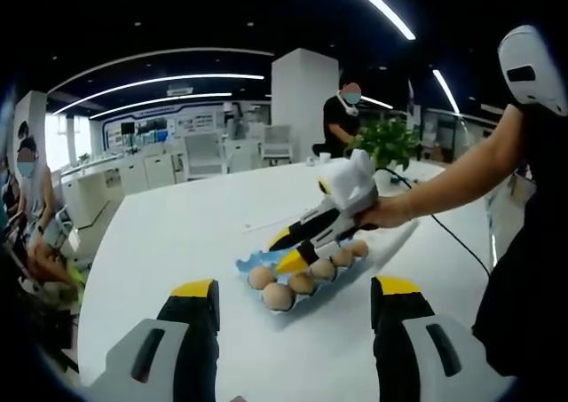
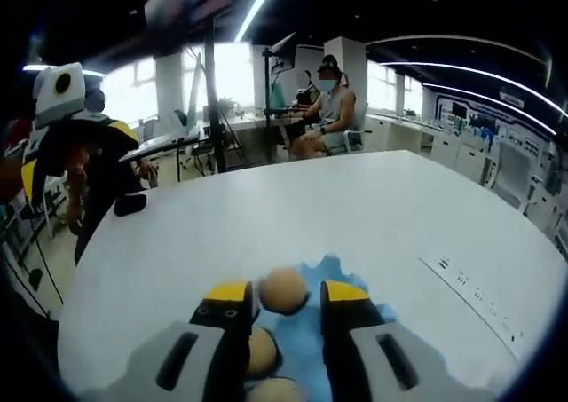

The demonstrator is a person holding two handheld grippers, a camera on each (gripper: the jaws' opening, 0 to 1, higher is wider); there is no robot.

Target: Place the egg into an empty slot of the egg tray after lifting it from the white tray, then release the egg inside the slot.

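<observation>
A blue egg tray (image 1: 245, 263) holding several brown eggs lies on the round white table (image 1: 204, 233). My right gripper (image 1: 286, 249), held by a hand, slants down over the tray's near end with its yellow tips apart. In the right gripper view one egg (image 2: 284, 289) sits at the tray's (image 2: 306, 349) far end, framed by my right gripper's (image 2: 287, 292) jaws just past the tips; a sliver of blue shows beside it. More eggs (image 2: 260, 353) lie lower between the jaws. My left gripper (image 1: 295, 287) hangs open short of the tray, holding nothing. A white tray edge (image 1: 404, 233) pokes out behind the hand.
A potted plant (image 1: 386, 140) and a black cable (image 1: 448, 229) are at the table's far right. People sit and stand around the table (image 2: 328, 100). Printed marks (image 2: 470, 287) run along the bare tabletop right of the tray.
</observation>
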